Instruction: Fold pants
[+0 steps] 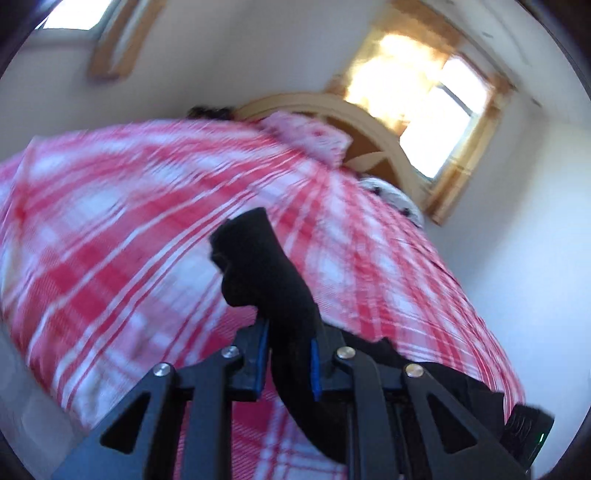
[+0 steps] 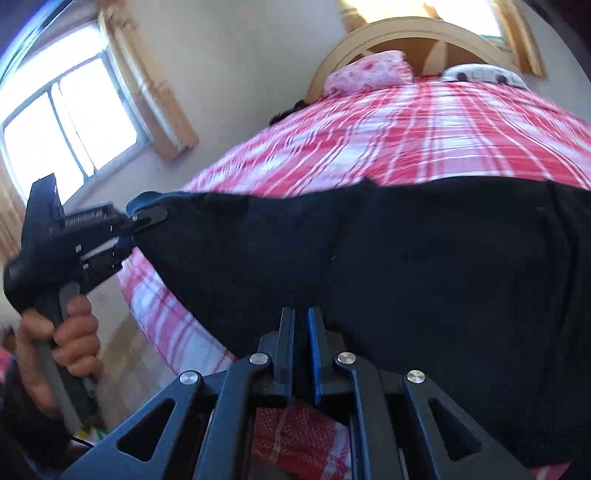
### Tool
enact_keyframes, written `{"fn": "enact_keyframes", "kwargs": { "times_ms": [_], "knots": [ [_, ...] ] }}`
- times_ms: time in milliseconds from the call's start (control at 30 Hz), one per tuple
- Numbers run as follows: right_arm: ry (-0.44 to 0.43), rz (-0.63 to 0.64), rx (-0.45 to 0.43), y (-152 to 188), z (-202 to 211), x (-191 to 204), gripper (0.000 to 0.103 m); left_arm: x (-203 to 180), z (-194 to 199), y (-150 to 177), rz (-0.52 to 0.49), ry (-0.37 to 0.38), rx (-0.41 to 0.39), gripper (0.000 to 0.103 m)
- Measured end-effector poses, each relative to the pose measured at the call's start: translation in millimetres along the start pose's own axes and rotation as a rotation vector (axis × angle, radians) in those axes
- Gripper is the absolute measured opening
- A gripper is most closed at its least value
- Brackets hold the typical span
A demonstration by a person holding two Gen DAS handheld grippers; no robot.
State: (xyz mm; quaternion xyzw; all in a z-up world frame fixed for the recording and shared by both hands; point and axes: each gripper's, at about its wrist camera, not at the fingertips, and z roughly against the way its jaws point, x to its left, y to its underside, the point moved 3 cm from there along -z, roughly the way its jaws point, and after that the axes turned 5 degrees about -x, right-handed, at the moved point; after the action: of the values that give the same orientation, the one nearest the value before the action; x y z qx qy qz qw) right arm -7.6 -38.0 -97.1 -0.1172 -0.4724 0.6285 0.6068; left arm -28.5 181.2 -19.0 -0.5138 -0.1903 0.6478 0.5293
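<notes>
Black pants [image 2: 424, 266] hang stretched between my two grippers above a red and white plaid bed [image 2: 424, 133]. My right gripper [image 2: 301, 314] is shut on the pants' near edge. My left gripper [image 1: 290, 332] is shut on a bunched corner of the pants [image 1: 266, 273], which sticks up past its fingertips. The left gripper also shows in the right wrist view [image 2: 147, 218] at the left, clamped on the far-left corner of the cloth, held by a hand [image 2: 70, 332].
The plaid bed [image 1: 129, 229] fills the middle of both views. A pink pillow [image 2: 369, 74] and a white spotted cushion [image 2: 480, 74] lie by the wooden headboard [image 2: 406, 33]. Windows [image 2: 66, 118] are in the white walls. The floor [image 2: 125, 362] shows left of the bed.
</notes>
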Motion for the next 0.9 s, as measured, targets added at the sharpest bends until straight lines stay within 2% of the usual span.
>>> {"fn": "enact_keyframes", "kwargs": {
  "times_ms": [100,167,300,400,500,567,633,767,833,900],
  "knots": [
    [0.013,-0.115,-0.106,-17,40,-35,0.008,-62,5,-7,-0.178,0.147,-0.059,0.019],
    [0.037,-0.18,-0.171,-26,67,-61,0.008,-97,5,-5,-0.244,0.255,-0.065,0.019],
    [0.119,-0.291,-0.275,-32,122,-117,0.008,-179,4,26,-0.383,0.479,-0.037,0.019],
    [0.105,-0.406,-0.33,-24,152,-152,0.008,-232,3,70,-0.507,0.613,0.018,0.019],
    [0.072,-0.511,-0.391,-11,174,-178,0.008,-255,-9,118,-0.592,0.666,0.123,0.018],
    [0.049,-0.566,-0.406,0,181,-190,0.008,-261,-19,152,-0.692,0.657,0.18,0.018],
    [0.03,-0.614,-0.402,11,182,-197,0.008,-259,-28,182,-0.794,0.618,0.222,0.018],
    [-0.033,-0.733,-0.373,31,173,-212,0.008,-253,-24,197,-0.928,0.567,0.206,0.027],
    [-0.089,-0.788,-0.387,37,173,-218,0.008,-258,-18,198,-0.958,0.582,0.216,0.039],
    [-0.129,-0.816,-0.395,37,174,-222,0.01,-258,-16,196,-0.949,0.61,0.26,0.065]
  ]
}}
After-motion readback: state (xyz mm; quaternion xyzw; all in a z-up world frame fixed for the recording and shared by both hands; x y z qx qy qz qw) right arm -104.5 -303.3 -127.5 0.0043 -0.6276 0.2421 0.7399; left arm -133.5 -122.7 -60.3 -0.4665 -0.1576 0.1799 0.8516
